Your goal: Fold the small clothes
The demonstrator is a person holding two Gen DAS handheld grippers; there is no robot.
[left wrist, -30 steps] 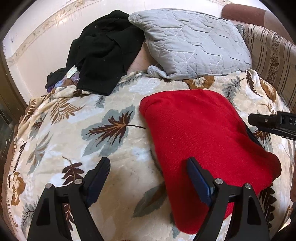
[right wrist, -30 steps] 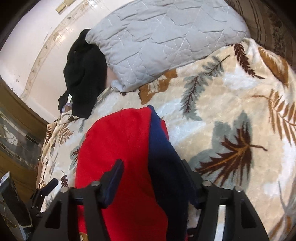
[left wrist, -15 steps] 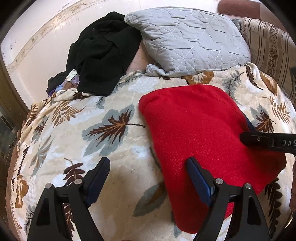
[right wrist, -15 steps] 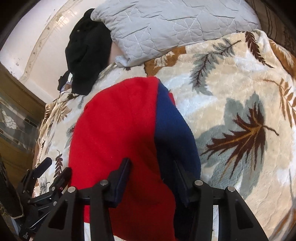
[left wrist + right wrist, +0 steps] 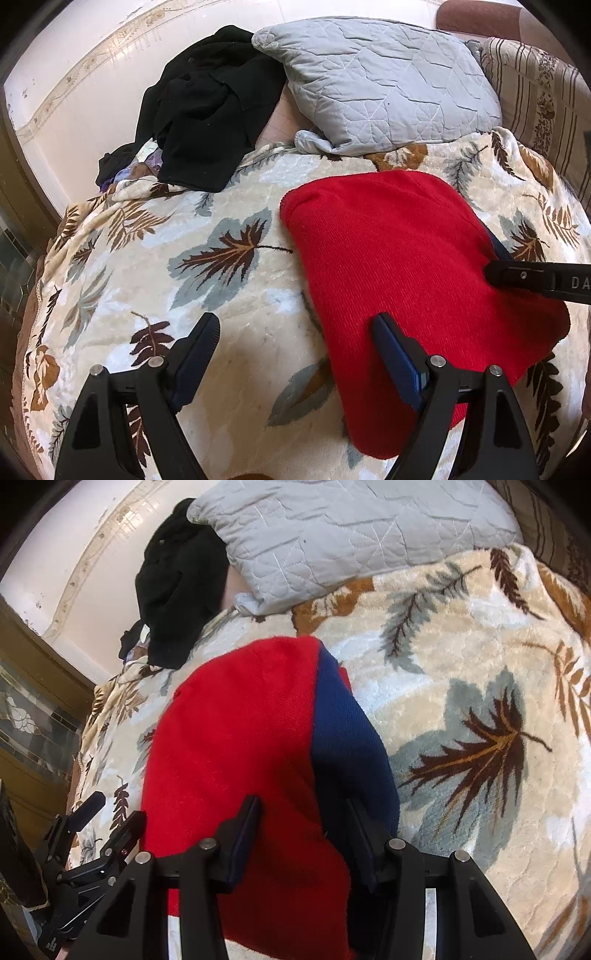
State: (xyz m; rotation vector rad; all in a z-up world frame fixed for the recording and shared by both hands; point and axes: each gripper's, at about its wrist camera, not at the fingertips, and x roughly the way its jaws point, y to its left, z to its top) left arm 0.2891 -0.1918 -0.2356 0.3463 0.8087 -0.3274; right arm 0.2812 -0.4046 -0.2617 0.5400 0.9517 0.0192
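A small red knit garment [image 5: 399,266] with a navy blue part [image 5: 343,738] lies folded on the leaf-patterned blanket [image 5: 184,258]. My left gripper [image 5: 295,332] is open over the garment's left edge, one finger on the blanket, the other over the red cloth. My right gripper [image 5: 301,808] is partly open, its fingers straddling the seam where red [image 5: 236,738] meets blue, close above or on the cloth. One right finger [image 5: 517,275] shows at the right edge of the left wrist view. The left gripper also shows in the right wrist view [image 5: 107,823].
A grey quilted pillow [image 5: 384,85] and a heap of black clothes [image 5: 207,110] lie at the back of the bed by the white wall. A striped cushion [image 5: 543,96] is at the far right. Dark wooden furniture [image 5: 33,709] stands left of the bed.
My right gripper has moved forward over the garment and its jaws have narrowed. The left gripper has barely moved. The garment lies the same.
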